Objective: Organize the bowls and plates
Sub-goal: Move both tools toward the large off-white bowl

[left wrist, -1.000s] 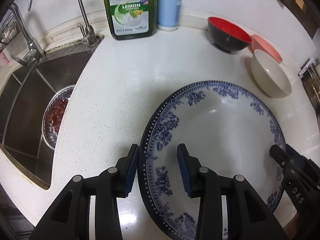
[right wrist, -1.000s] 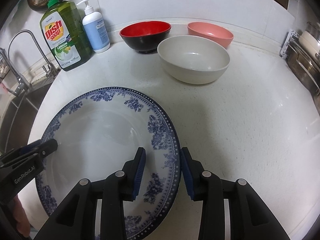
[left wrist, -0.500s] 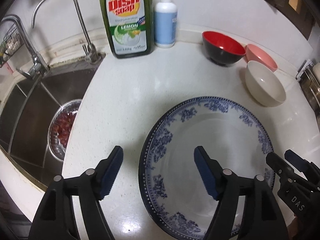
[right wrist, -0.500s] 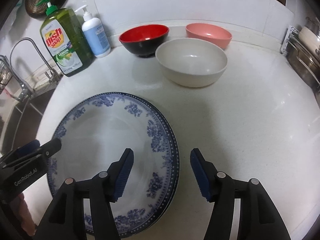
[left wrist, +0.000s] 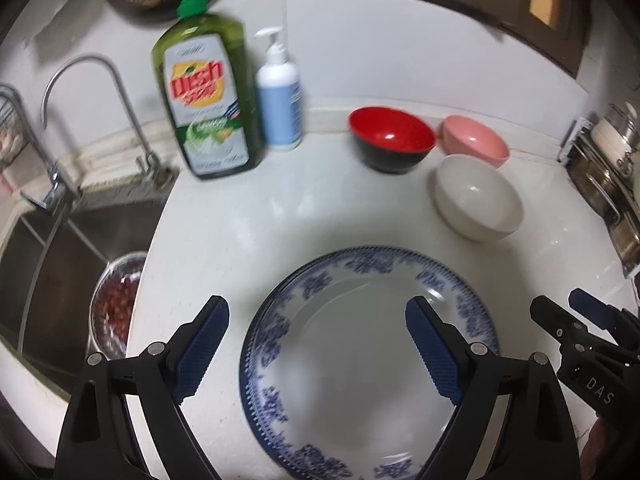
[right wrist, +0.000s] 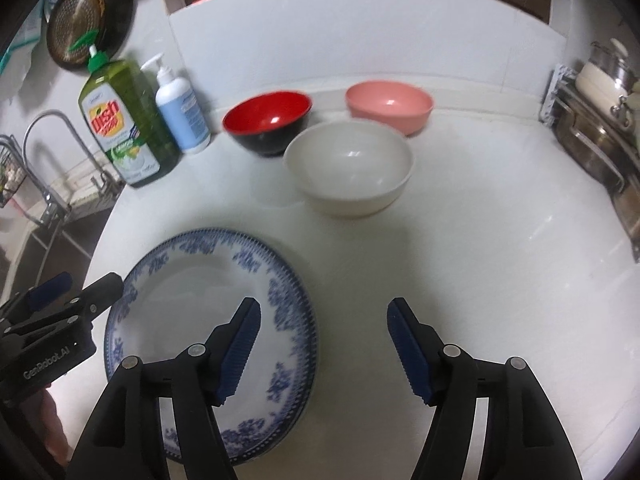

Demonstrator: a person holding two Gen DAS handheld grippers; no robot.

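Readable writing: "Dish soap" in red on yellow on the green dish soap bottle (left wrist: 206,100), with smaller lines too blurred to read; "DAS" on the body of the right claw (left wrist: 580,312) as seen from the left wrist; "GenRobot.AI" on the body of the left claw (right wrist: 86,288) as seen from the right wrist.

Just beside the green bottle, a white and blue pump bottle (left wrist: 279,96), label unreadable. Against the back wall, a red-and-black bowl (right wrist: 267,122) and a pink bowl (right wrist: 390,106); in front of and between them, a cream bowl (right wrist: 349,168). All three upright on the white table (right wrist: 480,260), well apart from the blue-and-white floral plate (left wrist: 360,360), which lies flat near the front edge. To the left, a steel sink (left wrist: 60,248) with a curved tap (left wrist: 96,92) and a metal bowl of red fruit (left wrist: 116,304). At the far right, a rack of steel pots (right wrist: 600,128). A round strainer (right wrist: 76,26) hangs on the wall above the bottles.

Left claw released, jaws spread wide over the plate's left rim, pads clear of it. Right claw released, jaws spread over the plate's right rim, not touching.

A second ago each claw clenched close around its side of the rim; since then both have just been opening and have lifted away, plate left in the same spot.
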